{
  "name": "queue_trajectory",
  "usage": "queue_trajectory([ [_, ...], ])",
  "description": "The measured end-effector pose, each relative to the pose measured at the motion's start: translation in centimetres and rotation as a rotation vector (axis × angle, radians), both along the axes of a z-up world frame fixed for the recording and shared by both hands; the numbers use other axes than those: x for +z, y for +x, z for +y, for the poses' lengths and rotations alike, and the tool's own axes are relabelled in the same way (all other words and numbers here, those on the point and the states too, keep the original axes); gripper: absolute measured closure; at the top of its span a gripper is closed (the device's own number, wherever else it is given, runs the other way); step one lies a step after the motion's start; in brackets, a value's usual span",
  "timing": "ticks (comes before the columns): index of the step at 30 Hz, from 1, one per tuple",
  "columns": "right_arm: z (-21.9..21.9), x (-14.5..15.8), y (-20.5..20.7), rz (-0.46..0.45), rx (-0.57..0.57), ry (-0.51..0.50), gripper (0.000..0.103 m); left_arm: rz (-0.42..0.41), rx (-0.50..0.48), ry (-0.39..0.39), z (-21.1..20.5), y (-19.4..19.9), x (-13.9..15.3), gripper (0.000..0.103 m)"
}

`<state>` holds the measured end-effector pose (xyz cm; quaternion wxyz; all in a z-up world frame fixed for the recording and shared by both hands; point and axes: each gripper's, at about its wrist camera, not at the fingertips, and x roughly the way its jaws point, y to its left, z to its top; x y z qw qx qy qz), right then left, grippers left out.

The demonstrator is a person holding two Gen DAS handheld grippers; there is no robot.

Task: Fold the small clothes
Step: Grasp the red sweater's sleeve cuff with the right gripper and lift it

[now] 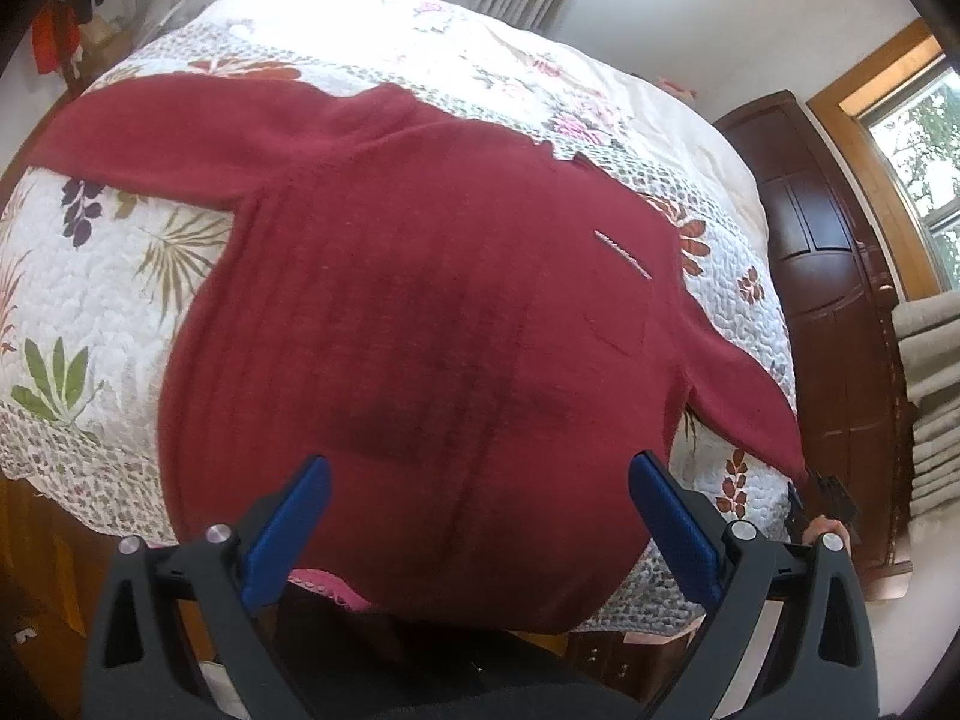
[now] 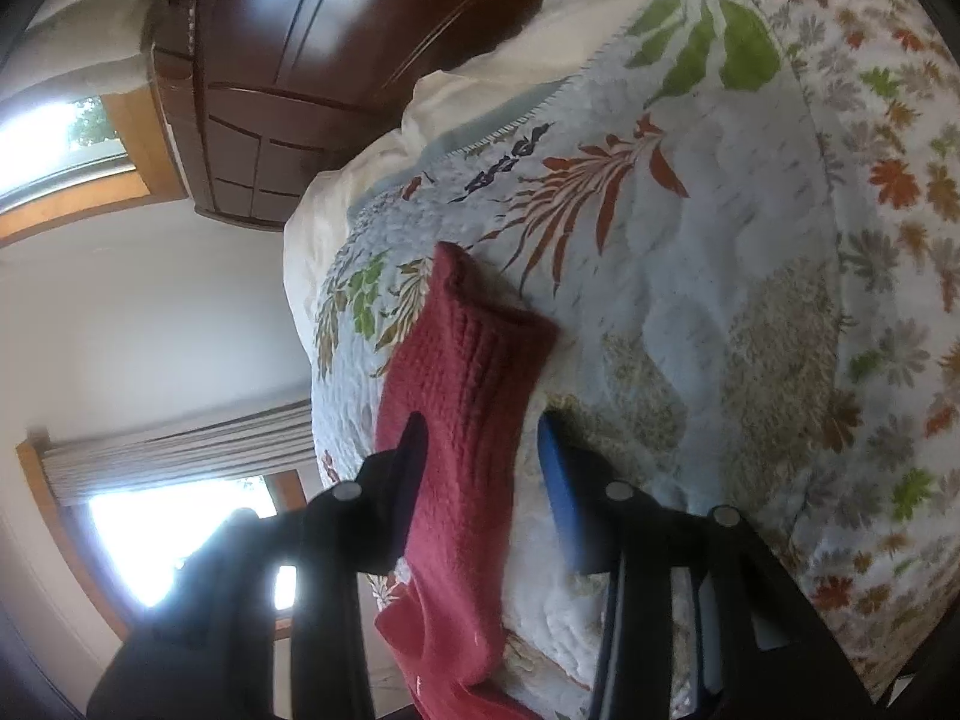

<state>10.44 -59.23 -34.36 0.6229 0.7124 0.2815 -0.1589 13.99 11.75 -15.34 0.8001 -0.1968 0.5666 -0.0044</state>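
A dark red knit sweater (image 1: 420, 276) lies spread flat on the floral quilt (image 1: 102, 312), one sleeve (image 1: 150, 132) reaching far left and the other sleeve (image 1: 738, 390) pointing right. My left gripper (image 1: 480, 480) hovers open over the sweater's near hem, blue fingers (image 1: 294, 522) wide apart and holding nothing. In the right wrist view the ribbed sleeve cuff (image 2: 474, 348) lies between the fingers of my right gripper (image 2: 483, 456). Its jaws stand apart, straddling the sleeve without pinching it. In the left wrist view, the right gripper (image 1: 825, 501) shows small at the sleeve's tip.
A dark wooden headboard (image 1: 828, 276) stands along the bed's right side, with a window (image 1: 924, 168) and folded grey curtain (image 1: 930, 396) behind it. Clothes hang at the far left (image 1: 54, 30). The quilt (image 2: 690, 240) hangs over the near bed edge.
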Motion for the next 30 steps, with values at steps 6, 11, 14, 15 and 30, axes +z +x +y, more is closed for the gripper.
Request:
queue_trajectory([
  [6,-1.0,-0.3,1.7,-0.028,0.009,0.002,0.058,-0.012,-0.011,0.017,-1.4,-0.3,0.9,0.004],
  [11,-0.2,0.9,2.1,-0.031,0.048,-0.045,0.086,-0.007,0.02,0.028,-1.2,-0.9,0.9,0.004],
  [14,0.5,3.1,2.5,-0.041,0.067,-0.114,0.088,-0.003,0.031,-0.038,-0.6,-1.3,0.3,0.004],
  [15,0.8,4.0,2.8,-0.047,0.078,-0.139,0.088,0.005,0.033,-0.065,-0.3,-1.4,0.0,0.004],
  [30,20.4,27.3,13.3,-0.236,0.509,-0.684,0.088,-0.107,-0.006,-0.228,6.1,-0.1,-0.2,0.004],
])
